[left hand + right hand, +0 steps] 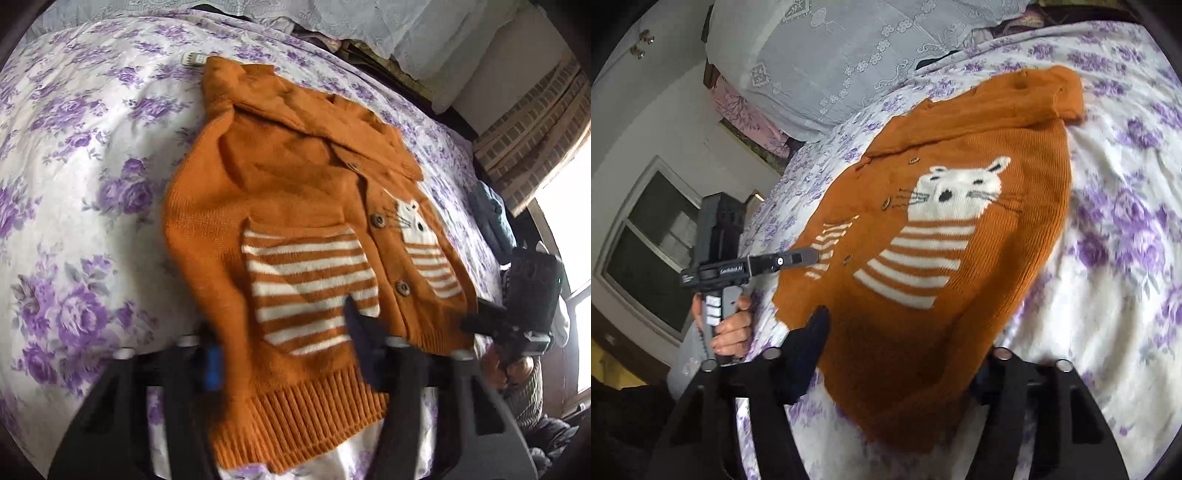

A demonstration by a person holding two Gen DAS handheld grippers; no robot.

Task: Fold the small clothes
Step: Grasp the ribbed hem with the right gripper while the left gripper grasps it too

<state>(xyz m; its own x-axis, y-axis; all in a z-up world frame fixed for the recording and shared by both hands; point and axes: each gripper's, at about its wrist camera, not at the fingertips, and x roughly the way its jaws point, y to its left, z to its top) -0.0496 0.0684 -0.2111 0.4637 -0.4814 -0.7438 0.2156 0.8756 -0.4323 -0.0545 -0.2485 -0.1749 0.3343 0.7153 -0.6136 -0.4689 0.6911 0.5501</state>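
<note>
An orange knit cardigan (295, 192) with white stripes, buttons and a white cat face lies front up on the flowered bed sheet (92, 166). It also shows in the right wrist view (960, 229). My left gripper (284, 354) has its jaws wide apart, with the cardigan's ribbed hem lying between the fingers (360, 339). My right gripper (901, 350) is also wide open over the cardigan's near edge, one finger (812, 332) resting on the knit. The left gripper also shows in the right wrist view (809, 255), at the cardigan's left edge.
A white lace-covered pillow (849, 55) lies at the head of the bed. A small white tag (194, 59) lies on the sheet beyond the cardigan. Dark clothes (491, 218) sit at the bed's right edge, near a bright window (576, 258).
</note>
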